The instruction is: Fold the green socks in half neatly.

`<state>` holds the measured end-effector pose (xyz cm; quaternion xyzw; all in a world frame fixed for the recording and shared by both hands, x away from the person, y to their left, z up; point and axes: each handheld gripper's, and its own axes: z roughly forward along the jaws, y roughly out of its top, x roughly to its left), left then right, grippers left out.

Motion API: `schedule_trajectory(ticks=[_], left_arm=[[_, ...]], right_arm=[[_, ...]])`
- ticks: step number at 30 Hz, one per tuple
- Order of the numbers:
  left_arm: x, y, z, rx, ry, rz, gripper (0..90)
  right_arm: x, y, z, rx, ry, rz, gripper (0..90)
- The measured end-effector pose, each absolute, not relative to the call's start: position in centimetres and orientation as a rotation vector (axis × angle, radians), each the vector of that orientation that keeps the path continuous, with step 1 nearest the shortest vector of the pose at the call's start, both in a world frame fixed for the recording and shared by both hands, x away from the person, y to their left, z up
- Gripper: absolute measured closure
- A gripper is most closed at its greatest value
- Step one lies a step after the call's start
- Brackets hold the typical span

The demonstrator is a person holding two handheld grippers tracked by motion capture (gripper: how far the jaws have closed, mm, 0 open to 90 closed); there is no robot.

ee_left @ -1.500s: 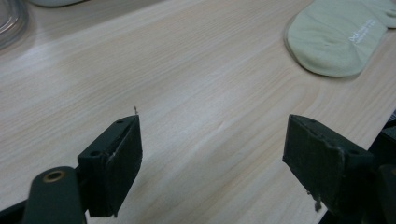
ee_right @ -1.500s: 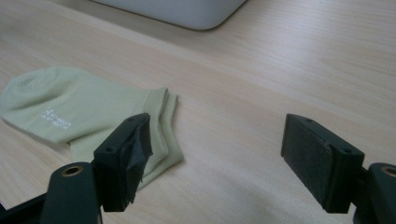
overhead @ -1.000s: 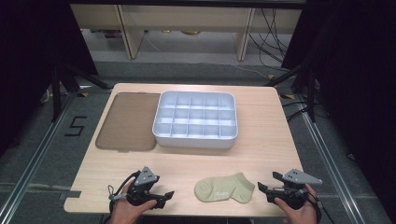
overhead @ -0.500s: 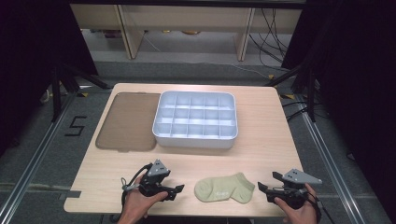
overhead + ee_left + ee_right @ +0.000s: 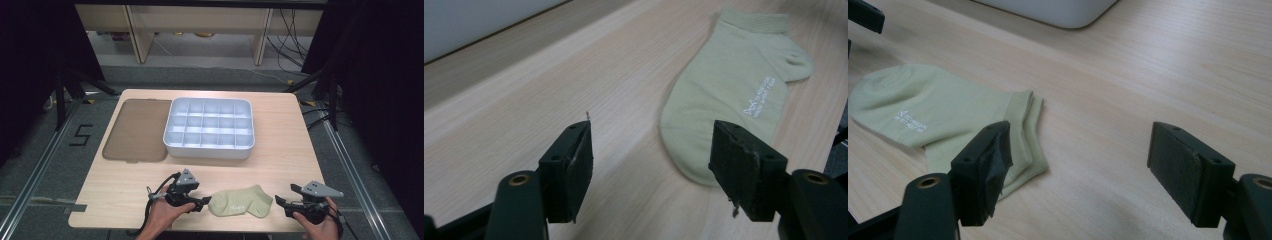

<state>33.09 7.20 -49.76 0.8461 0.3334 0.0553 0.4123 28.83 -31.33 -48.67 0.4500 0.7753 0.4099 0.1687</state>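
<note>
Sock point(image 5: 240, 201), pale green, soft, light and limp, laid flat on the worktop point(image 5: 280, 165) between the left claw point(image 5: 202, 202), part-open, lately narrowing, empty, and right claw point(image 5: 281, 203), wide, empty; toe pinch judged best.

Even overhead light on the table point(image 5: 280, 165), dark surroundings, soft shadows, slightly grainy close-ups.

Light wooden table point(image 5: 280, 165), pale grain. Far centre — a grey-white compartment tray point(image 5: 210, 127), set flat on the top. Just left of it, touching or nearly so, a flat brown lid point(image 5: 135, 130) with rounded corners. Near edge, centre — a pale green ankle sock point(image 5: 241, 201) lying flat, white lettering on its side.
</note>
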Motion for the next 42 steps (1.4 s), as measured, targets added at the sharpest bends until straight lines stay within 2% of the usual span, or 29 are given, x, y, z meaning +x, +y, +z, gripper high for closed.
schedule_trajectory(ticks=[12, 18, 19, 24, 25, 28, 30, 31, 33, 42], left_arm=[[33.4, 4.9, -50.8, 2.193, 0.813, 0.128, 45.8], [33.2, 4.1, -51.1, 2.207, 0.817, 0.166, 50.5], [33.0, 3.8, -51.0, 2.239, 0.788, 0.207, 50.8], [32.6, 3.7, -51.1, 2.244, 0.765, 0.227, 58.1], [32.3, 3.7, -51.0, 2.243, 0.755, 0.215, 64.3], [32.2, 3.7, -51.1, 2.215, 0.783, 0.19, 68.9], [32.2, 3.7, -51.2, 2.205, 0.782, 0.174, 76.2], [32.1, 3.8, -51.3, 2.178, 0.807, 0.149, 76.2], [32.2, 4.0, -51.5, 2.158, 0.817, 0.127, 81.9], [32.3, 4.0, -51.4, 2.124, 0.842, 0.084, 85.5]], right_arm=[[28.9, -31.3, -48.7, 1.275, 2.21, 1.171, 26.2], [29.0, -31.4, -48.8, 1.239, 2.206, 1.182, 26.2], [29.0, -31.4, -48.7, 1.218, 2.209, 1.181, 26.3], [29.0, -31.3, -48.8, 1.211, 2.212, 1.171, 26.3], [29.0, -31.3, -48.7, 1.209, 2.208, 1.177, 26.3], [29.0, -31.3, -48.7, 1.21, 2.21, 1.183, 26.3], [29.0, -31.3, -48.7, 1.202, 2.208, 1.175, 26.4], [29.0, -31.3, -48.6, 1.205, 2.208, 1.175, 26.4], [28.8, -31.0, -48.7, 1.255, 2.211, 1.189, 26.3], [29.0, -31.1, -48.7, 1.207, 2.218, 1.189, 26.6]])
